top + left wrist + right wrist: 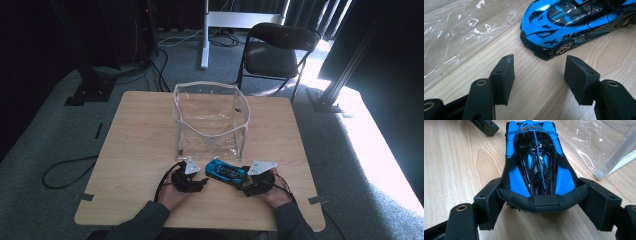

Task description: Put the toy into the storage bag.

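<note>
A blue and black toy sports car stands on the wooden table near its front edge, between the two grippers. In the right gripper view my right gripper is shut on the car, one jaw against each side of its rear. My right gripper is just right of the car in the high view. My left gripper stands open a short way in front of the car's nose, with only bare wood between the jaws. From above, the left gripper lies to the car's left.
A clear plastic bag stands open in the middle of the table, just behind the car; its sheet lies flat beside the left gripper. A black folding chair stands beyond the far edge. Cables trail on the grey carpet.
</note>
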